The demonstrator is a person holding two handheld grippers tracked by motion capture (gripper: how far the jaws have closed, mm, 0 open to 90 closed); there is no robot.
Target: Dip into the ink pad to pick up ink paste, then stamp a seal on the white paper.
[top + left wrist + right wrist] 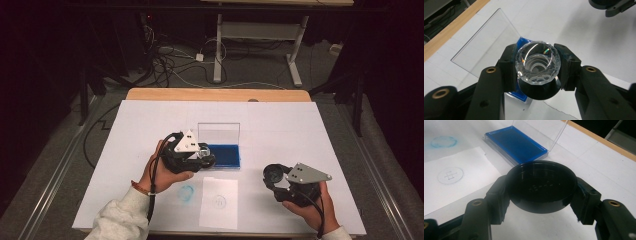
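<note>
**A:** Stamp's (204,152) pinched in the left gripper (197,156), right at the near-left edge of the blue ink pad (225,155) — clear lid (219,133) stands up behind.

**B:** Left gripper view: faceted handle facing the camera, black base toward the pad.

**A:** Right gripper (541,195) grips the black cap (541,186), hollow up — pad just ahead-left.

One faceted clear glass stamp with a black base (537,65); one round black plastic lid (541,185); one blue ink pad in its open clear hinged case (223,155); one white paper sheet bearing one circular print (219,201); one blue ring smudge (186,193); two tongs, left tongs (205,159) and right tongs (275,176).
</note>
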